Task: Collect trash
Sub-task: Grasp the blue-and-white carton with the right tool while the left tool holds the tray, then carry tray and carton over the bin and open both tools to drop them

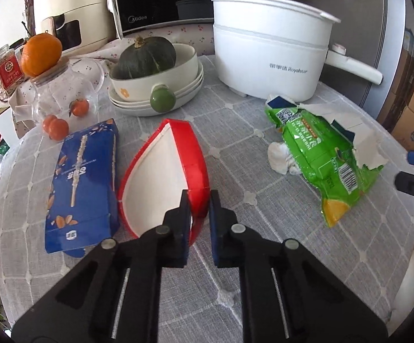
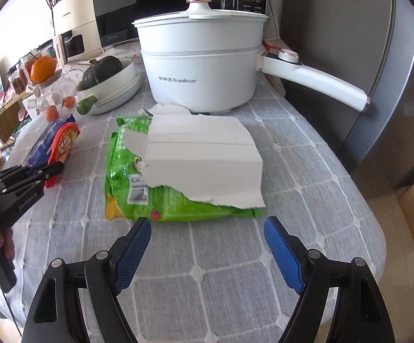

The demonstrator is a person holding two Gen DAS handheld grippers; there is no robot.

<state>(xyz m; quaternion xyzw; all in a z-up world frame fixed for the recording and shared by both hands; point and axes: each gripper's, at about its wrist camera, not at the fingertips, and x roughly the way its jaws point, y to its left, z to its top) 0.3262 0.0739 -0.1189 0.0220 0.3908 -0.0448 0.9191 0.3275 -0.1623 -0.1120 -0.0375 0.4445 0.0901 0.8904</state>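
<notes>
The jaws of the left gripper (image 1: 198,200) are closed on the near wall of a squashed red paper cup (image 1: 164,177), one pad inside the white lining and one against the red outside; those of the right gripper (image 2: 207,228) stand wide apart with nothing between them, just short of a torn green wrapper (image 2: 150,200) lying flat on the grey checked tablecloth (image 2: 207,271). A blue snack box (image 1: 84,183) lies touching the cup on its far side, and a crumpled white tissue (image 1: 281,157) sits tucked against the wrapper.

The pinch on the cup takes only one thin wall near the rim, so I'd guess the card could crease or slide free once it is lifted. The cup may also drag the blue box along with it. The wrapper lies flat, with a loose white torn flap (image 2: 201,154) on top; pads coming down on it might catch only the flap, or bunch the cloth underneath. The tissue could easily be left behind.

The white electric pot (image 2: 201,71) reads "Royalstar" beside some Chinese characters. The microwave (image 1: 161,3) says "Midea", the cream appliance (image 1: 72,8) "CHANGHONG". The wrapper shows a barcode and QR code; its small print is unreadable
</notes>
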